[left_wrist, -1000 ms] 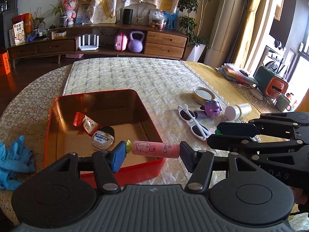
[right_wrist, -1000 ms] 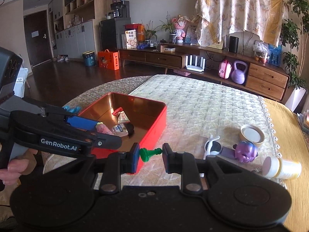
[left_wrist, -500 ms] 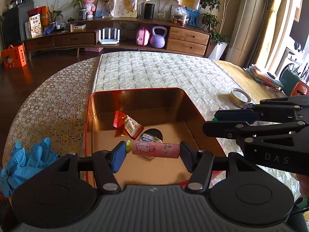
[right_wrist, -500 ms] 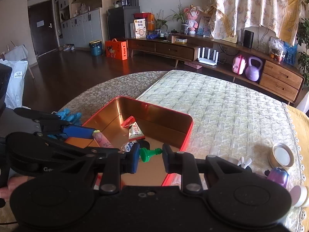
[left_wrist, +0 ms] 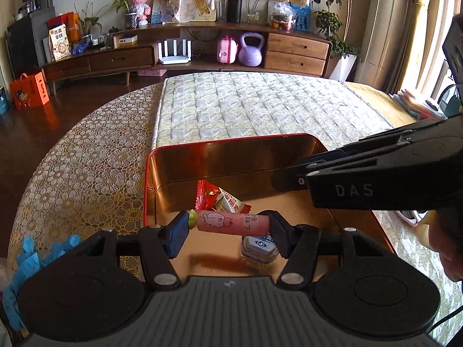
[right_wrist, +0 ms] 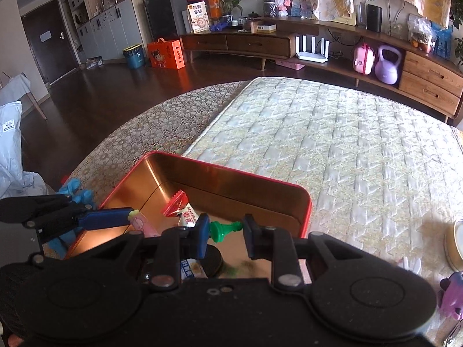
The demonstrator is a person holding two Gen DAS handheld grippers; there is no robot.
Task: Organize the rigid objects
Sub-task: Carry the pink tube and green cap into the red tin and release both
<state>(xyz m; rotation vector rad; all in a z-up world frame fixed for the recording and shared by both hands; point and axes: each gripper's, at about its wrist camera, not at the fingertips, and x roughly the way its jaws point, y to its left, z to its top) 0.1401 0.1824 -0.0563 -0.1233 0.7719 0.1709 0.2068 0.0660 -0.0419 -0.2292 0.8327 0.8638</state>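
Observation:
My left gripper (left_wrist: pixel 228 225) is shut on a pink tube (left_wrist: pixel 231 223) with a cartoon drawing and holds it crosswise over the red tin box (left_wrist: pixel 231 140). My right gripper (right_wrist: pixel 225 230) is shut on a green chess pawn (right_wrist: pixel 224 230) and holds it above the same box (right_wrist: pixel 260 177). Inside the box lie a red and white snack packet (left_wrist: pixel 220 198) and a small clear bottle (left_wrist: pixel 259 248) with a black cap. The right gripper's body crosses the right of the left wrist view. The left gripper's blue finger (right_wrist: pixel 104 221) shows in the right wrist view.
Blue gloves (left_wrist: pixel 29 260) lie on the tablecloth left of the box. A purple toy (right_wrist: pixel 451 292), white sunglasses (right_wrist: pixel 411 263) and a round tin lid (right_wrist: pixel 457 245) lie at the right. A quilted runner (left_wrist: pixel 260 110) covers the table behind the box.
Both grippers have moved forward and left over the box, each still holding its object. The box now fills the lower middle of both views.

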